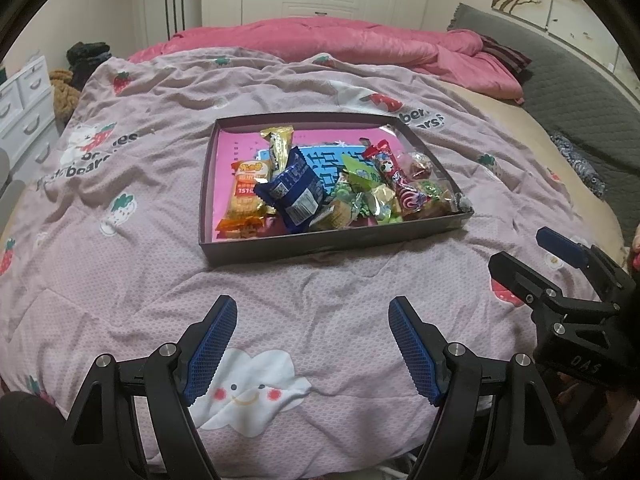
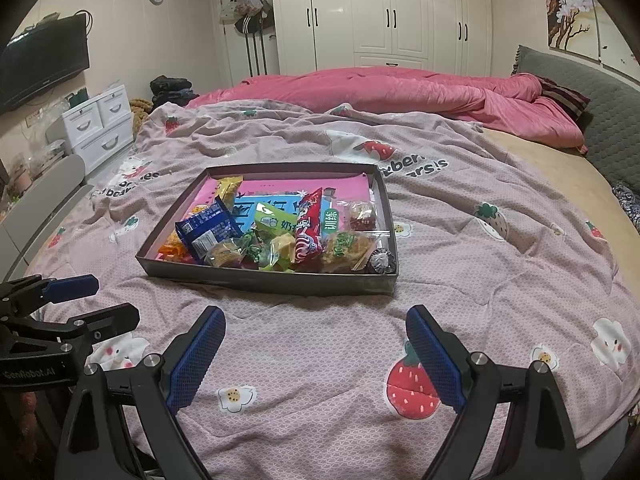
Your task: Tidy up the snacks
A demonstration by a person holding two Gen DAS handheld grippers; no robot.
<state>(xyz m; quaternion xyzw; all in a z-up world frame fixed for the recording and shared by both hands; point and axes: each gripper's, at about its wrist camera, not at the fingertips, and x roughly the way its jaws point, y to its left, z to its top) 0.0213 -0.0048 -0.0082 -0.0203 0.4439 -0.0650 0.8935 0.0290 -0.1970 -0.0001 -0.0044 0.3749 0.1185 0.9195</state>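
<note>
Spread across the bed, a pink quilt [image 1: 120, 280] carries the tray [image 1: 332, 242], where snacks [image 1: 320, 184] are already heaped; nothing is held by the left gripper [image 1: 312, 348] or right gripper [image 2: 316, 360], jaws apart, near side.

Warm, even indoor light leaves soft shadows, glare streaks the glossy wardrobe doors [image 2: 384, 12], and both fisheye views bend strongly, darkening to black corners, slightly soft.
</note>
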